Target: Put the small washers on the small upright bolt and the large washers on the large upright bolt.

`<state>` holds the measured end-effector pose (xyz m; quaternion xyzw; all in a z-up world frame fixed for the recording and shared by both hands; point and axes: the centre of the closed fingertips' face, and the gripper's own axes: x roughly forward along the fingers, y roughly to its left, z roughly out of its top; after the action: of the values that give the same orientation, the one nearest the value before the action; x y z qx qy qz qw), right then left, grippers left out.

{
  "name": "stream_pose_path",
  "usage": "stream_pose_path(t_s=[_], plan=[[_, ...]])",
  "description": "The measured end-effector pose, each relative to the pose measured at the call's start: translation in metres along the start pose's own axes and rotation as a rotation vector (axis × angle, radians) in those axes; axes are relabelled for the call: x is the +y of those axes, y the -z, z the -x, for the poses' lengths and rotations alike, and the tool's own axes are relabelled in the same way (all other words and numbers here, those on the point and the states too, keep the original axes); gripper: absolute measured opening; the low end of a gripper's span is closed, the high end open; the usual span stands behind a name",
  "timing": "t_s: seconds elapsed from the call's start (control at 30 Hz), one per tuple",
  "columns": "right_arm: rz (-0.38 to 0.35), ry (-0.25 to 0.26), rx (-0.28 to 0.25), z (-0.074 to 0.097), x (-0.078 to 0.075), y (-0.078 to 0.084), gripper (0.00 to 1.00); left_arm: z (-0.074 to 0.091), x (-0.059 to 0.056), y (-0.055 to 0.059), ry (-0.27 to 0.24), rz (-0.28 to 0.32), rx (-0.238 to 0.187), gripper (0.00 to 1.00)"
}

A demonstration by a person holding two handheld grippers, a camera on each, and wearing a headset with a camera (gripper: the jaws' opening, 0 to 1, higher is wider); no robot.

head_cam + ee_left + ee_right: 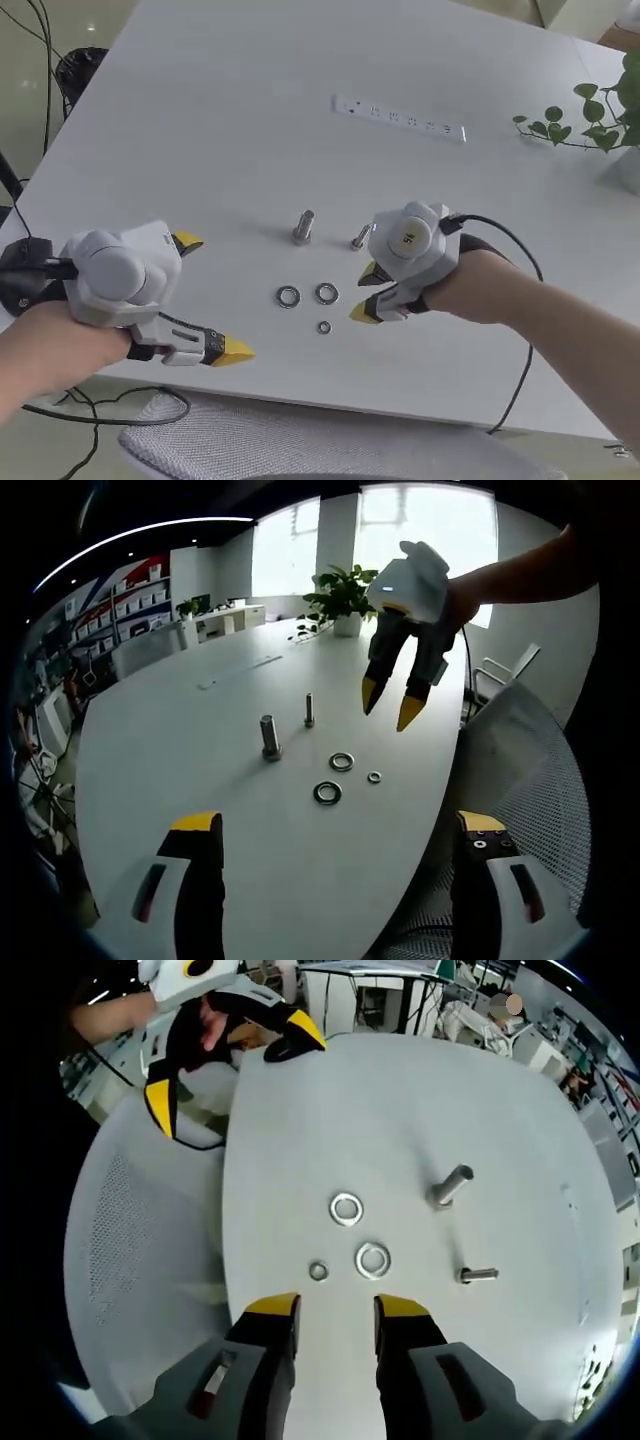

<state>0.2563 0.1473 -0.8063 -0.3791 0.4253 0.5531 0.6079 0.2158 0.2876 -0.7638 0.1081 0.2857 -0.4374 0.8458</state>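
Mid desk (250, 130), large upright bolt (303, 227) standing on its head. Just right of the large upright bolt, small upright bolt (361, 238). Nearer the person than the large upright bolt, two large washers (319, 293) flat on the desk, side by side and apart; a little nearer still, one small washer (321, 327). Well to the near left of the large upright bolt, left gripper (213, 295), fingers spread wide, empty. To its near right, just beside the washers, right gripper (366, 293), fingers parted narrowly, empty. Beyond the large upright bolt, power strip (398, 117).
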Motion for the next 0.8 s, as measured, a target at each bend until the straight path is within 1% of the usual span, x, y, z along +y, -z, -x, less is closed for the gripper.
stream_pose_path(t_s=[0.13,0.27,0.37,0.43,0.57,0.63,0.7,0.8], plan=[[-0.003,-0.004,-0.005,-0.009,0.007,0.0,0.31,-0.001,-0.002,0.001,0.007,-0.004,0.004,0.94],[0.012,0.007,-0.015,-0.018,0.01,-0.001,0.31,-0.001,-0.003,0.004,0.013,-0.002,0.013,0.93],[0.018,0.012,-0.018,-0.025,0.01,0.0,0.31,-0.001,-0.002,0.003,0.012,0.0,0.008,0.93],[0.005,0.01,-0.02,-0.028,0.01,0.0,0.3,-0.001,-0.002,0.003,0.012,0.0,0.009,0.93],[0.002,0.0,-0.02,-0.037,0.013,0.0,0.3,-0.001,-0.001,0.003,0.012,-0.003,0.011,0.93],[0.008,0.002,-0.009,-0.041,0.014,0.002,0.3,-0.002,-0.001,0.003,0.013,-0.004,0.012,0.93],[-0.002,0.002,-0.009,-0.044,0.014,0.002,0.3,-0.003,-0.002,0.003,0.016,-0.003,0.013,0.93],[0.006,0.005,-0.002,-0.049,0.014,0.002,0.29,-0.004,-0.004,0.003,0.024,0.0,0.013,0.92]])
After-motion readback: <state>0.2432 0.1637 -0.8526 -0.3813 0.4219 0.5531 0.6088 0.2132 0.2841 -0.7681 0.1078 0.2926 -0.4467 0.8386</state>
